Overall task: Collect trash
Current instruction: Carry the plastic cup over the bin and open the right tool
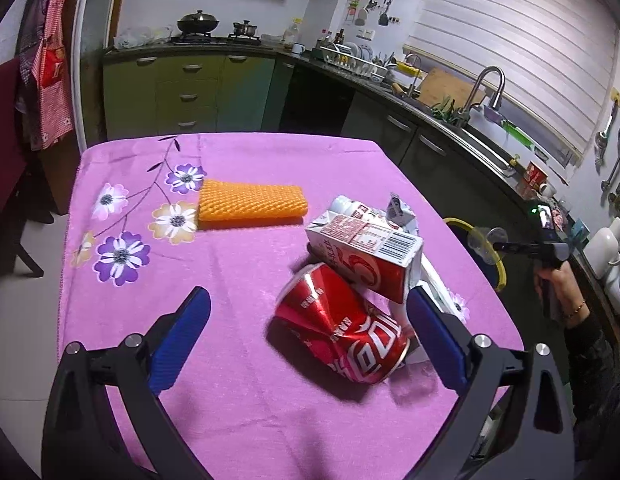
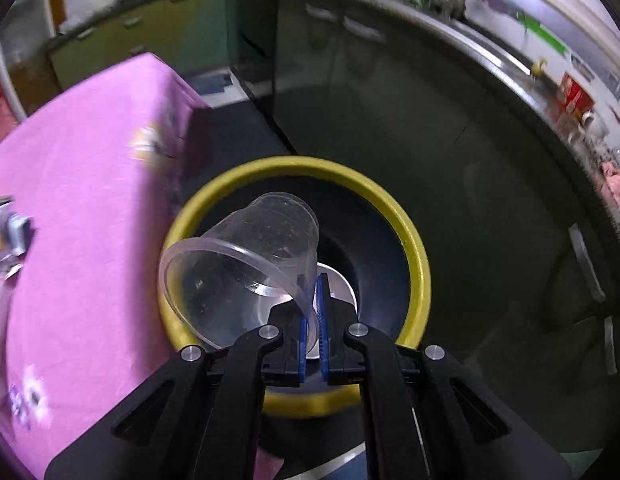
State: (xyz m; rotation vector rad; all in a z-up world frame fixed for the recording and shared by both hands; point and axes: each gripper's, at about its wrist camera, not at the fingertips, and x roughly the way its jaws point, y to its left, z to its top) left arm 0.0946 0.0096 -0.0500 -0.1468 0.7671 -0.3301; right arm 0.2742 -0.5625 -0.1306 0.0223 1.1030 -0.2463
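Observation:
My right gripper [image 2: 314, 300] is shut on the rim of a clear plastic cup [image 2: 246, 256], which it holds tilted over a yellow-rimmed bin [image 2: 413, 248] beside the table. The left wrist view shows that same gripper [image 1: 505, 246] and the cup [image 1: 487, 240] off the table's right side, above the bin [image 1: 499, 276]. My left gripper [image 1: 310, 312] stands open low over the pink cloth, and a crushed red cola can [image 1: 345, 332] lies between its blue fingers, untouched. A red-and-white carton [image 1: 365, 252] leans on the can. An orange foam net [image 1: 250, 202] lies farther back.
White wrappers and a small grey carton [image 1: 397, 208] lie behind the red-and-white carton. The pink flowered tablecloth [image 1: 230, 264] ends close to the bin. Dark kitchen cabinets [image 2: 389, 100] and a sink counter run behind the bin. A person's hand [image 1: 557, 284] holds the right gripper.

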